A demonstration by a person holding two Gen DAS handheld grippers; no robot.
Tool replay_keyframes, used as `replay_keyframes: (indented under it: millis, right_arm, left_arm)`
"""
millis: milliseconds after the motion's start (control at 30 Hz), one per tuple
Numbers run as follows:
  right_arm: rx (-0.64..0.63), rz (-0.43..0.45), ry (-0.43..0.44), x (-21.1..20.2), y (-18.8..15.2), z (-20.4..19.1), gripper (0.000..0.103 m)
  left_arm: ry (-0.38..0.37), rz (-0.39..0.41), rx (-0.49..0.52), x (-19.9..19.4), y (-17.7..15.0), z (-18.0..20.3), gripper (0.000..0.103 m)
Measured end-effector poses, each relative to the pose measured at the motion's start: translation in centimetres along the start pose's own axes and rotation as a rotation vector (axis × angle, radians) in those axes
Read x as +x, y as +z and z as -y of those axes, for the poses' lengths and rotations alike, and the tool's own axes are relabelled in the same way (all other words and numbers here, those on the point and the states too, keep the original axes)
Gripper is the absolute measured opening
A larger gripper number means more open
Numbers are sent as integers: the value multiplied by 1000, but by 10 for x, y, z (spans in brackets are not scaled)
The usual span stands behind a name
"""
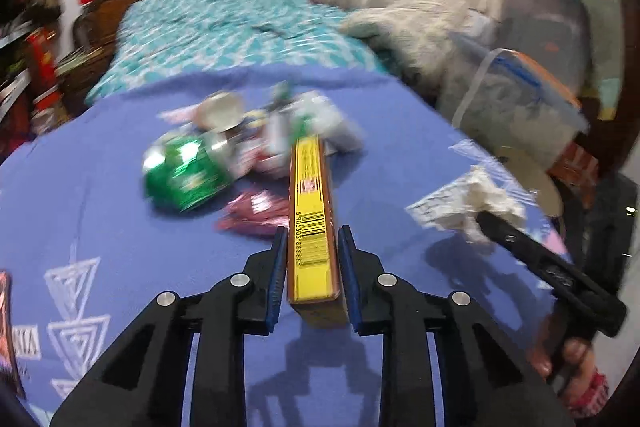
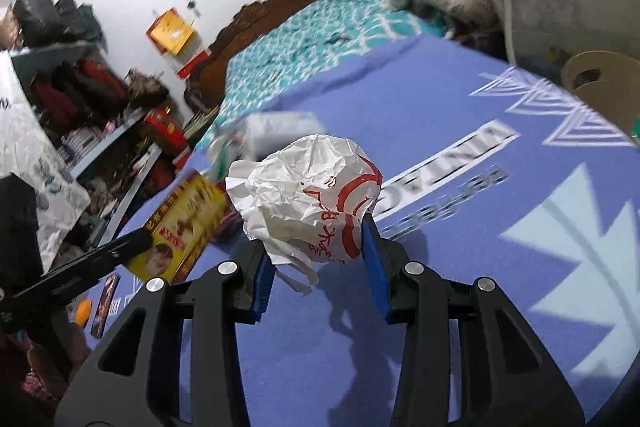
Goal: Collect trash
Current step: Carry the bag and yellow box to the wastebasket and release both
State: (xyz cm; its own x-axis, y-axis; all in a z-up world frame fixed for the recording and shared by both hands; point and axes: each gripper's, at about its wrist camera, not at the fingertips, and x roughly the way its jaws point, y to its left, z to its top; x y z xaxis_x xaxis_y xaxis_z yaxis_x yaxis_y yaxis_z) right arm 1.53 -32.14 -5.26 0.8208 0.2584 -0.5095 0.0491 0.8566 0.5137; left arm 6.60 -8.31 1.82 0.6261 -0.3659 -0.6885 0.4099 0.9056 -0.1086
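Trash in both grippers right now: the left gripper (image 1: 313,259) has its jaws narrowed onto a yellow box (image 1: 311,211), carried edge-on and pointing toward 12 o'clock over the blue cloth (image 1: 100,211), though the pad on its 3 o'clock side looks a shade off the box's edge, so that grip may be loose. Over on the other side, the right gripper (image 2: 318,247) is clamped about halfway closed on a crumpled white wrapper (image 2: 312,195), lifted clear of the cloth. In its view the box sits out at 9 o'clock of the wrapper, held in the left gripper's fingers. So two pieces are picked up, and plenty is left: a green can (image 1: 188,171) lies at 10 o'clock of the box, a pile (image 1: 280,127) of silvery and white scraps is at 12 o'clock, and a pink wrapper (image 1: 252,211) is just beside the box at 9. No bin or bag for the trash shows in either view, so I'd judge this an early stage, with both loads undelivered
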Motion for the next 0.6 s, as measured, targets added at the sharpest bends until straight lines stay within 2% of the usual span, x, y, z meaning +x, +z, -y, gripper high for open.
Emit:
replay_keyframes:
  millis: [100,167,233,367,500,600]
  right_arm:
    - [60,34,-40,-14,12,35,42]
    - [104,53,-71,-26,20,61,42]
    - [142,77,-110,-42,25,89,42]
    - [214,114,-203,-68,40,145,42]
    - [298,124,-260,-83,56,199,42]
    - [324,127,-305,-87,67,224,44]
  left_arm:
    - [-85,-16,79,18,18,42,21]
    - [-172,-35,131,38,32,76,21]
    - [-216,-55,179,57,42,107,21]
    - [-342,-118,248,101,69,178,21]
    - [-453,-149,314,134,86,250,21]
    - [-495,-184,334,158,94,289,21]
